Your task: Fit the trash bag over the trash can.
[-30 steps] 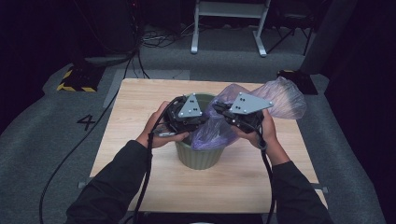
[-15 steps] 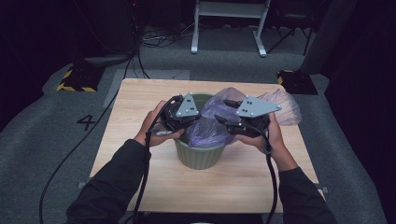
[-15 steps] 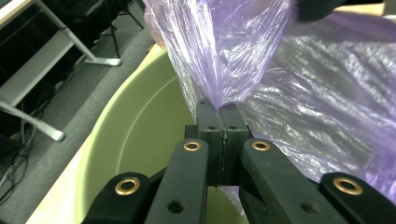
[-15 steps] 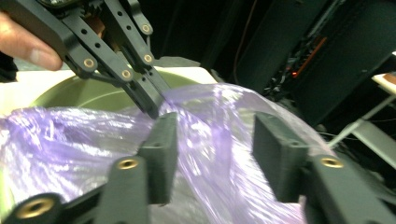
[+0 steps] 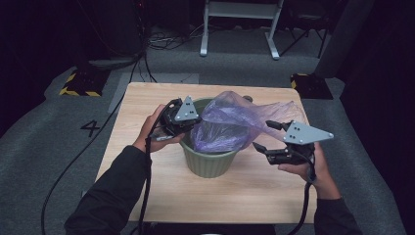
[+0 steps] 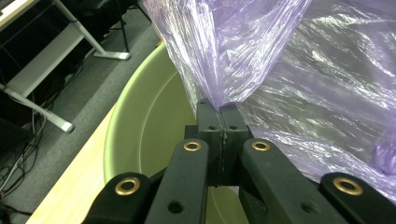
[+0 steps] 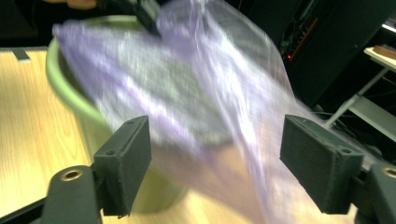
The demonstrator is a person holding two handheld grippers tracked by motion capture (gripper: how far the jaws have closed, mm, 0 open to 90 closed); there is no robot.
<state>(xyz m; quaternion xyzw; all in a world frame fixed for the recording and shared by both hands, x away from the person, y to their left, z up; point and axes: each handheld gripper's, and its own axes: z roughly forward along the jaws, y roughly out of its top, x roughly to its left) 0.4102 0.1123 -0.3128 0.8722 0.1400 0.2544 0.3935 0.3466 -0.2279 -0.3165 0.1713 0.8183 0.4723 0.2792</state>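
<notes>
The left tongs [image 6: 219, 109] are clenched on the purple bag [image 5: 230, 122] over the green bin's [image 5: 208, 166] rim; the right tongs [image 5: 262, 136], just opened, stand released beside the bin.

A recording studio or lab space is indicated rather than a home. A small wooden tabletop [image 5: 147, 98] is set alone on grey carpet [image 5: 58, 147], on which a floor number "4" [image 5: 91, 128] is marked. Black-and-yellow hazard tape [image 5: 78, 91] is seen on a floor block, loose cables [image 5: 171, 41] are strewn behind, and a white metal stand [image 5: 240, 19] is placed against dark surroundings.
</notes>
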